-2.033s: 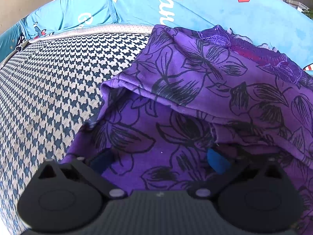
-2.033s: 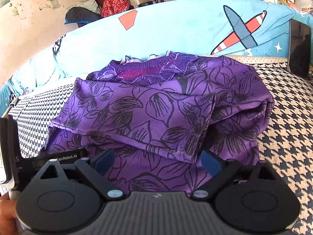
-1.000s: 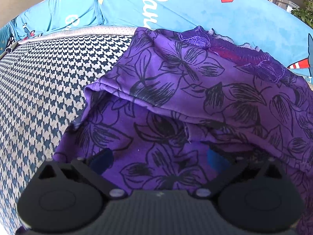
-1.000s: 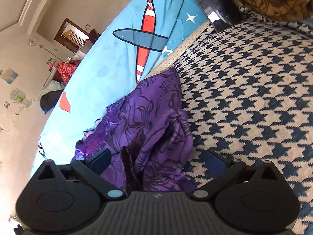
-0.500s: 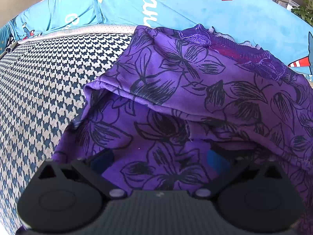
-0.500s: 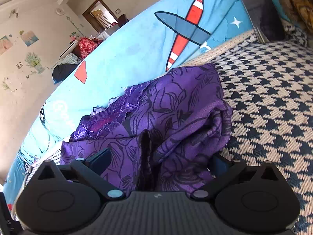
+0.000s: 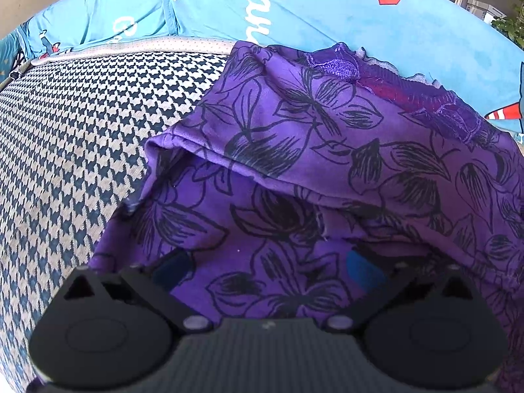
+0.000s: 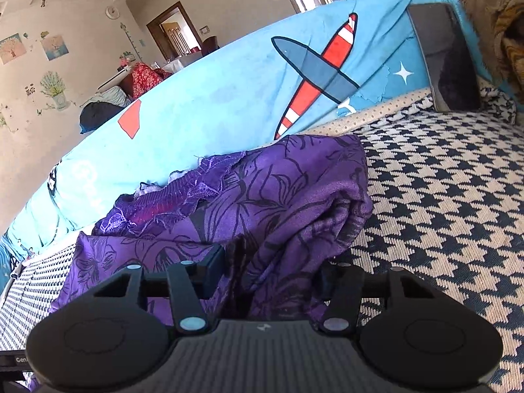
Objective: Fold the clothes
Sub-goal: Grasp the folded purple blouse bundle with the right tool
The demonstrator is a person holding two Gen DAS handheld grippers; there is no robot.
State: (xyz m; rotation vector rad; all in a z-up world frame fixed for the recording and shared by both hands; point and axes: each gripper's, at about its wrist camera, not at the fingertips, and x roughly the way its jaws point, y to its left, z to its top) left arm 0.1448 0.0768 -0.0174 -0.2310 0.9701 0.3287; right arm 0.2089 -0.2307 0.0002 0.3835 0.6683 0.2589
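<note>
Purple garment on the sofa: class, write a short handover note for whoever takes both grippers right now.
Left gripper: jaws wide open, resting over the near flap of the purple garment, gripping nothing.
Right gripper: jaws closing, with a bunched fold of the garment's right edge between the fingers.
The garment lies partly folded on the houndstooth sofa seat, against the blue backrest cover, lace neckline at the back.
Done: the upper part is folded over the lower layer.
Left: finish the right-side grip, bring that side across, then flatten and square it up.
</note>
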